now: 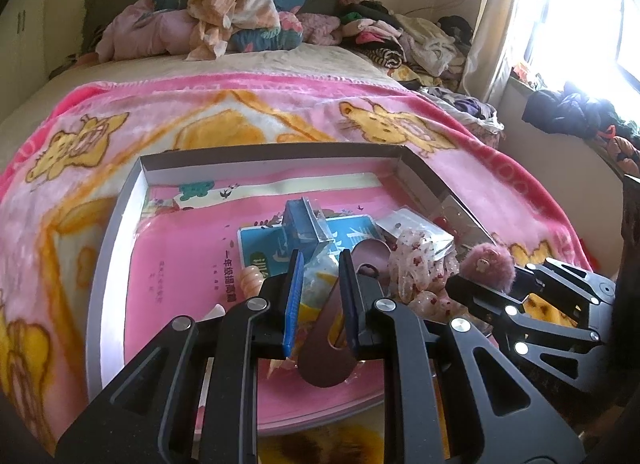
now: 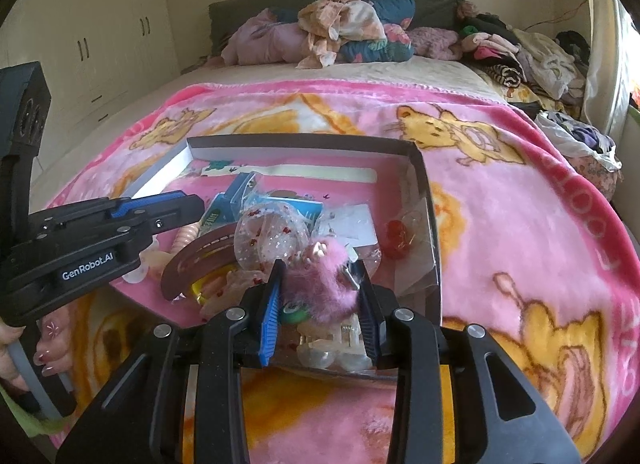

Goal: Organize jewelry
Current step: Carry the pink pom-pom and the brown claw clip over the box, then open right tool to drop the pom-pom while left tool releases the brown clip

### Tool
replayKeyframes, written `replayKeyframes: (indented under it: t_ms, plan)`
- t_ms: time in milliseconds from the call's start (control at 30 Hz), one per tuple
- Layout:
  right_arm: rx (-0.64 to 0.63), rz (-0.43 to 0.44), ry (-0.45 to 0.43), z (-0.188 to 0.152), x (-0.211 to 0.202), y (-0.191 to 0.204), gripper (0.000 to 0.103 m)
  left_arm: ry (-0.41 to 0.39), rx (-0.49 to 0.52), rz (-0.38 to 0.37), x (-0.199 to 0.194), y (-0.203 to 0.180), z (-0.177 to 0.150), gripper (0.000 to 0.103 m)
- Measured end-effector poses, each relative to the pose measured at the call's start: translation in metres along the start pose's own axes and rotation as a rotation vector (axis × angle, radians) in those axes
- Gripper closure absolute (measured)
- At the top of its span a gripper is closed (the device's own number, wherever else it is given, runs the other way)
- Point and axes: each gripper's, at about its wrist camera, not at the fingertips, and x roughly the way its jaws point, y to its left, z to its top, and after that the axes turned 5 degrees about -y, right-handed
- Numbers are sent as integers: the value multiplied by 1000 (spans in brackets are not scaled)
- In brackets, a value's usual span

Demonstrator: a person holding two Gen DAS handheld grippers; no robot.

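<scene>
A shallow cardboard box (image 1: 264,152) (image 2: 304,140) lies on the bed with hair and jewelry pieces on pink books. My left gripper (image 1: 320,296) (image 2: 176,208) has its fingers about a brown curved hair clip (image 1: 326,352) (image 2: 200,256), jaws narrowly apart; the grip is unclear. My right gripper (image 2: 318,304) (image 1: 472,284) is closed on a fluffy pink pom-pom hair clip (image 2: 332,284) (image 1: 486,264) over the box's near right part. A sheer floral scrunchie (image 1: 420,264) (image 2: 272,240), a blue comb packet (image 1: 306,224) and a red item (image 2: 398,238) lie in the box.
The box rests on a pink bear-print blanket (image 1: 280,112) (image 2: 520,224). Piled clothes and pillows (image 1: 240,20) (image 2: 352,32) fill the head of the bed. A wardrobe (image 2: 88,36) stands left; a bright window (image 1: 580,16) and clothes are right.
</scene>
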Motion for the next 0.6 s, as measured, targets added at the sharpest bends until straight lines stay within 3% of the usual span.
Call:
replayKeyframes:
  t_ms: [367, 600]
  plan:
    - [4, -16, -20, -6, -13, 0, 50, 4, 1, 0, -1, 1, -2, 91]
    - [24, -30, -55, -9, -33, -4, 36, -2, -10, -2, -7, 2, -3, 72]
